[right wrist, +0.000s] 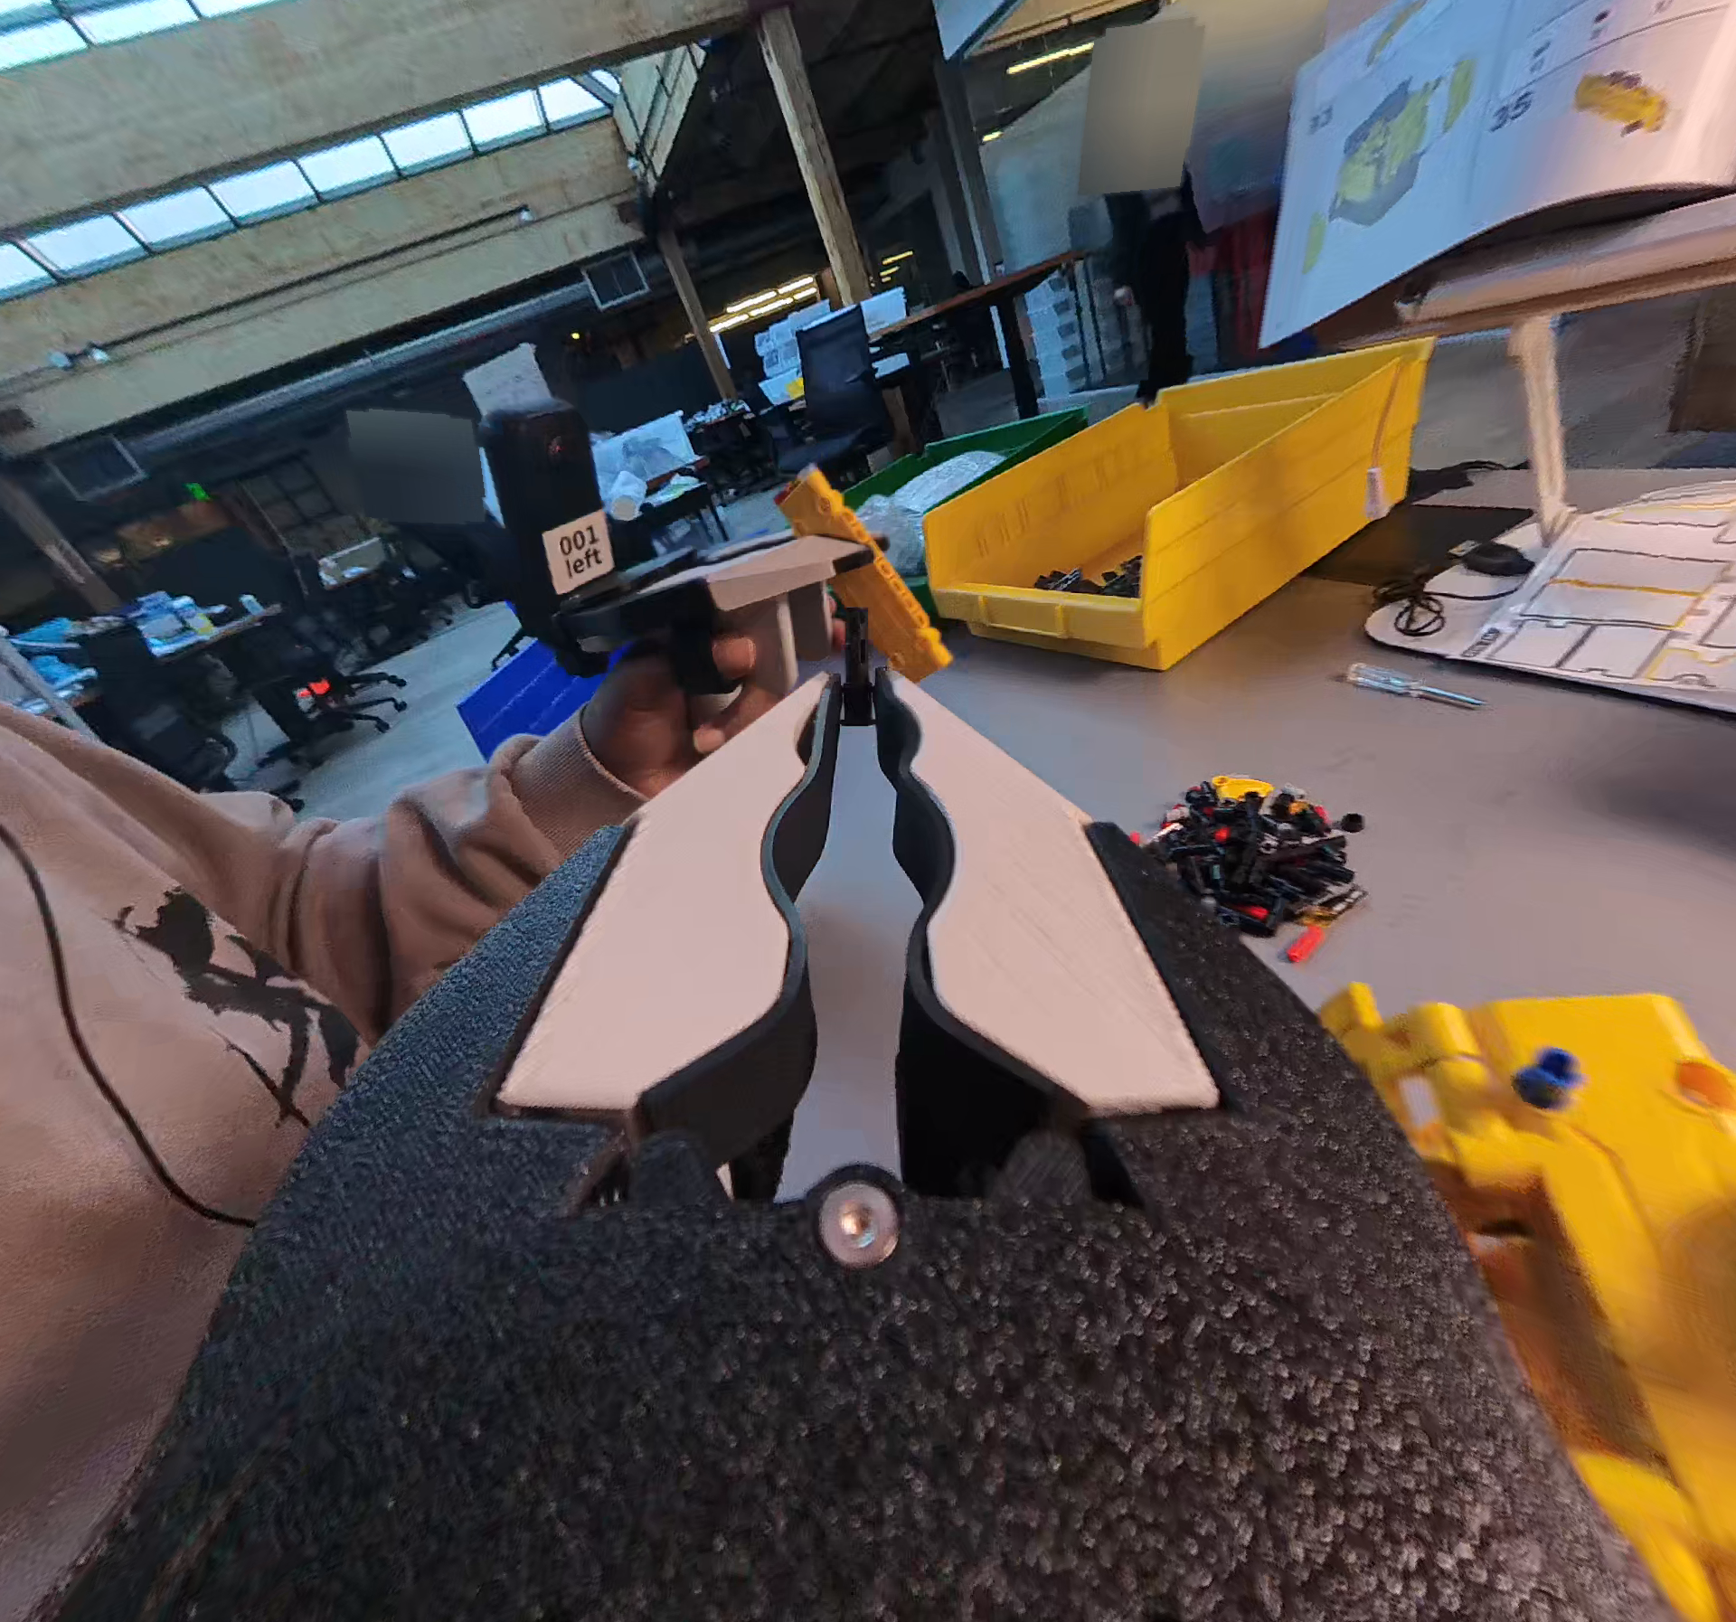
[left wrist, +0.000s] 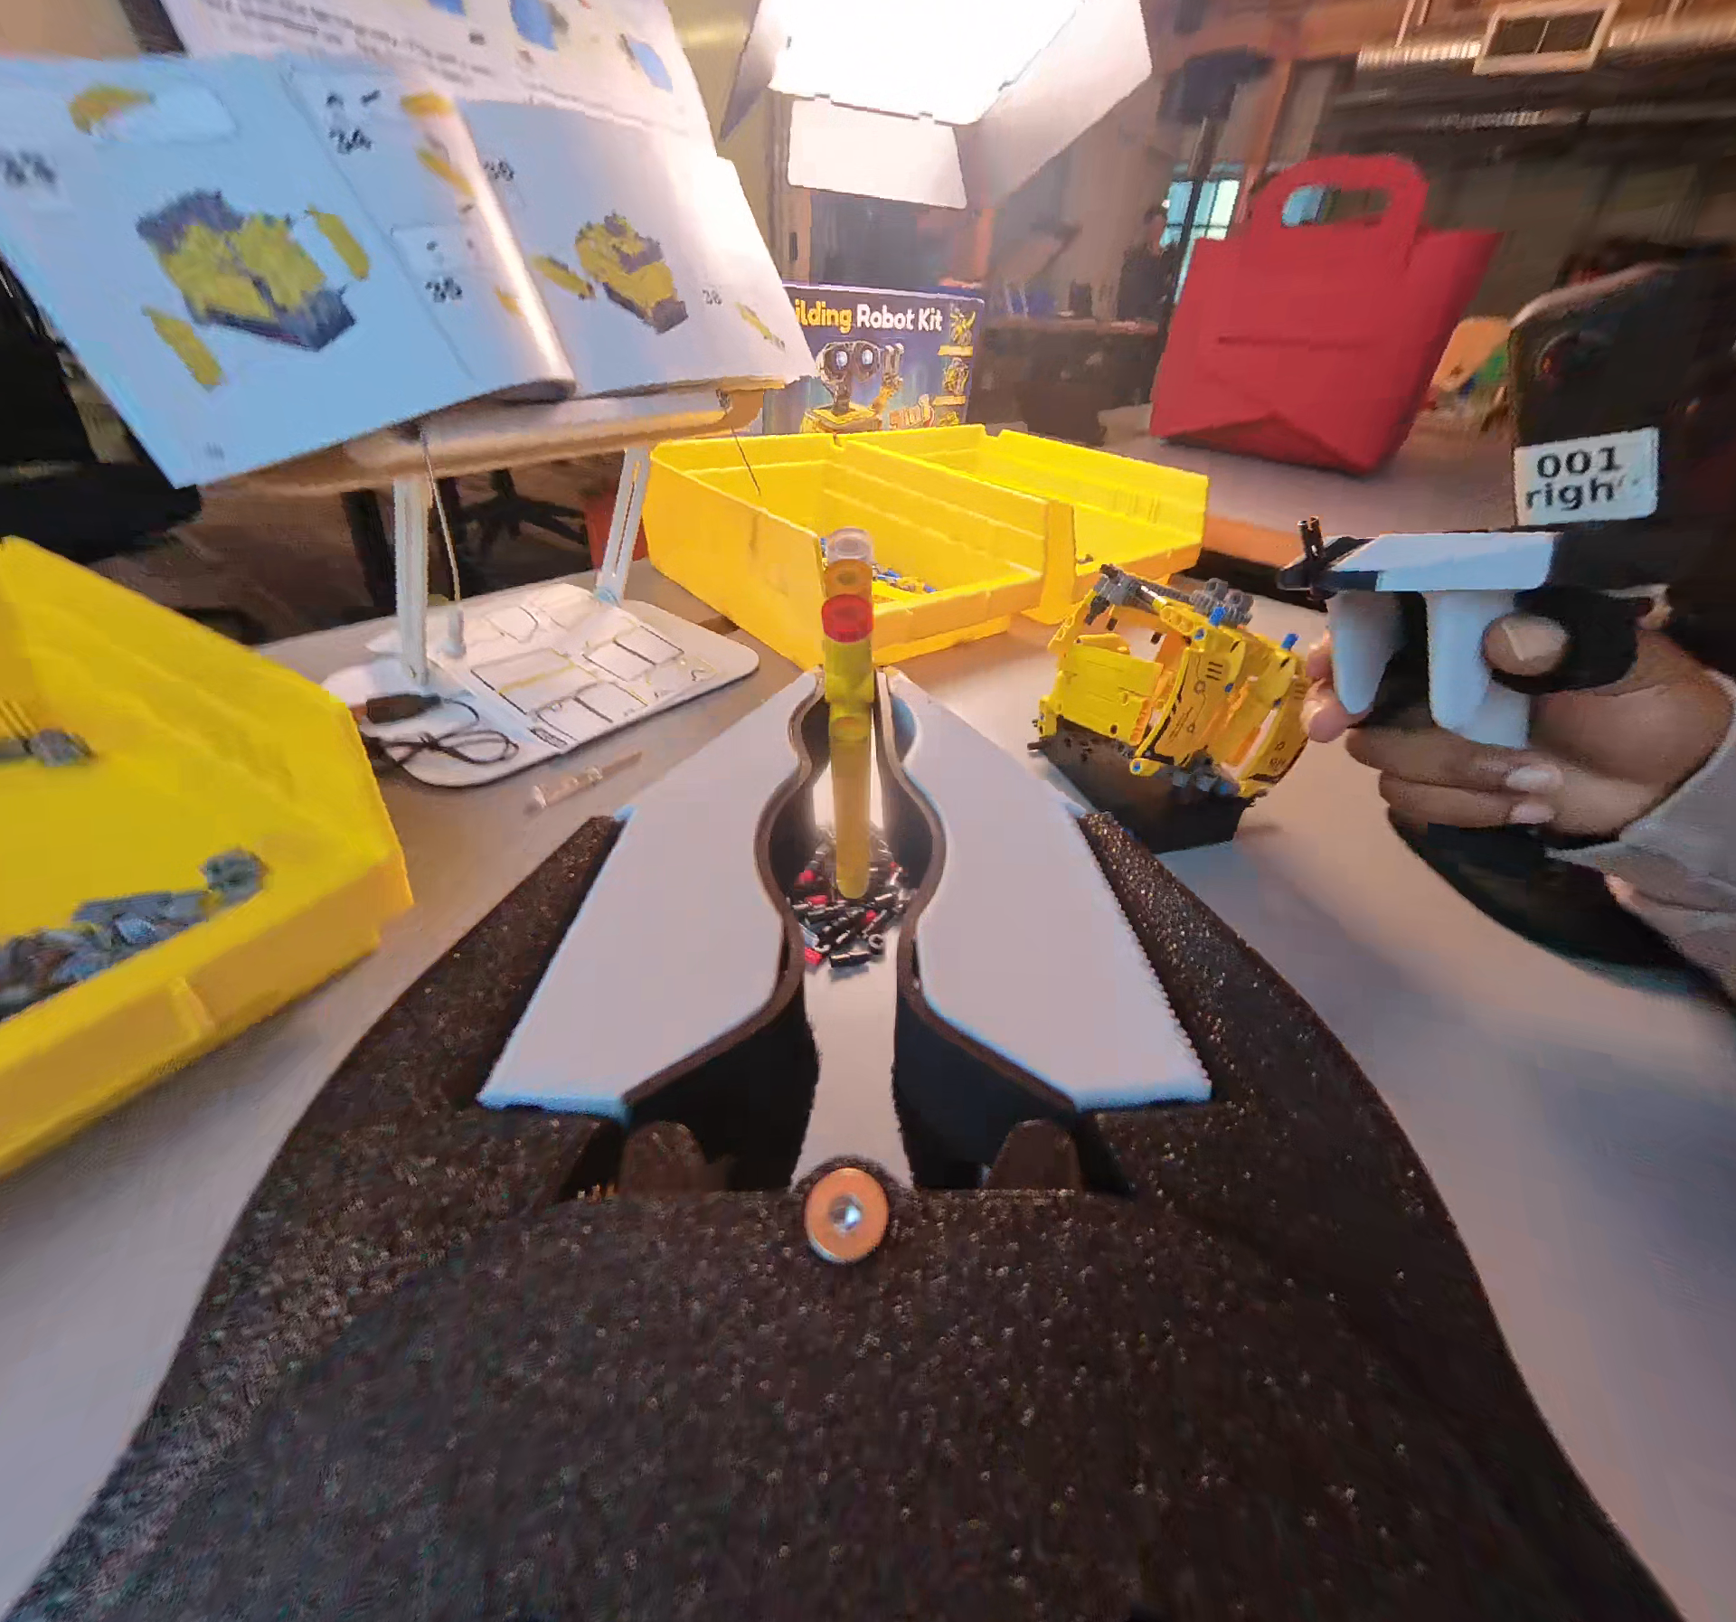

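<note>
My left gripper [left wrist: 853, 694] is shut on a long yellow beam [left wrist: 848, 731] with holes, one plugged by a red pin [left wrist: 845, 614]. The beam stands upright in the air over a pile of small black and red pins [left wrist: 845, 919]. My right gripper [right wrist: 857, 694] is shut on a small black pin [right wrist: 855, 652], its tip right under the yellow beam [right wrist: 869, 586] held by the left gripper [right wrist: 845, 567]. In the left wrist view the right gripper [left wrist: 1310, 567] is off to the right, above a yellow and black brick model [left wrist: 1174, 694].
Yellow bins stand at the back [left wrist: 902, 534] and the left [left wrist: 178, 825]. An open instruction booklet [left wrist: 376, 262] rests on a white stand [left wrist: 564, 684]. A red bag [left wrist: 1315, 318] sits far right. The pin pile [right wrist: 1254, 863], a screwdriver [right wrist: 1409, 684] and the model [right wrist: 1550, 1201] lie on the grey table. Across from one pair of fingers to the other is roughly 15 cm.
</note>
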`<act>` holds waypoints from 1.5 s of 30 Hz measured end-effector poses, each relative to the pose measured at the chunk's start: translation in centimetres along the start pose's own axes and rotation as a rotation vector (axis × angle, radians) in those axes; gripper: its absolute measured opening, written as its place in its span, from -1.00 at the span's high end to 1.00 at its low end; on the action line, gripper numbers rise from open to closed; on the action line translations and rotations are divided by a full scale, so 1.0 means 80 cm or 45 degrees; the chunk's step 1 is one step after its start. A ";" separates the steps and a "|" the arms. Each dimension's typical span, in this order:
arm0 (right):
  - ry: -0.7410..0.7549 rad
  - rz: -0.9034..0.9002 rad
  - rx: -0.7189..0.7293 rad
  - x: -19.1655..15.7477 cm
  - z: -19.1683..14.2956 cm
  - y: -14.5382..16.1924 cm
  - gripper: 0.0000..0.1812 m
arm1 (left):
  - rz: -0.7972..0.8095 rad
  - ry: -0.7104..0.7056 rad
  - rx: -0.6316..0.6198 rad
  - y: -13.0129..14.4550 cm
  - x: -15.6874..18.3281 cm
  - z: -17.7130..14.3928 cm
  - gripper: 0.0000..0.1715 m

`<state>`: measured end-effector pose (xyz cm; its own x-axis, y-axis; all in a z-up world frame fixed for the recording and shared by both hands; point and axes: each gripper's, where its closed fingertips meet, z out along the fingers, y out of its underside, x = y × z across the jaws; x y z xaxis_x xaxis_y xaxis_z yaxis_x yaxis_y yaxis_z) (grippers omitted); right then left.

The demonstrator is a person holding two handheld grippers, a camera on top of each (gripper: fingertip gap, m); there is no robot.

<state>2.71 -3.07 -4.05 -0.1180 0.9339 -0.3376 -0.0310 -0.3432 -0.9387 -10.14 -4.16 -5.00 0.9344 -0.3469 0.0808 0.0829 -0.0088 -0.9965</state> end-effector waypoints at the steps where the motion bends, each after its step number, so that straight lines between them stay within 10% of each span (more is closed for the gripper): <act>1: 0.021 -0.008 0.011 0.007 -0.007 -0.007 0.93 | -0.065 0.007 0.004 0.006 -0.003 -0.003 0.93; 10: 0.306 -0.313 -0.020 0.075 -0.092 -0.103 0.93 | -0.153 0.070 -0.058 0.028 0.008 0.001 0.93; 19: 0.703 -0.453 -0.067 0.252 -0.170 -0.204 0.93 | -0.124 0.126 -0.168 0.052 0.030 0.008 0.93; 30: 1.254 -0.404 -0.617 0.514 -0.251 -0.141 0.93 | -0.096 0.117 -0.209 0.064 0.031 0.009 1.00; 38: 1.423 -0.305 -0.740 0.556 -0.302 -0.113 0.78 | -0.130 0.140 -0.265 0.075 0.031 0.010 0.87; 45: 1.229 -0.368 -0.385 0.496 -0.263 -0.179 0.36 | 0.018 0.167 -0.483 0.113 0.046 0.016 0.67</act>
<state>19.32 41.01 -5.49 0.6996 0.7052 0.1153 0.3333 -0.1793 -0.9256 -5.50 -4.36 -13.66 0.8804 -0.4659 0.0882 -0.0864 -0.3406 -0.9362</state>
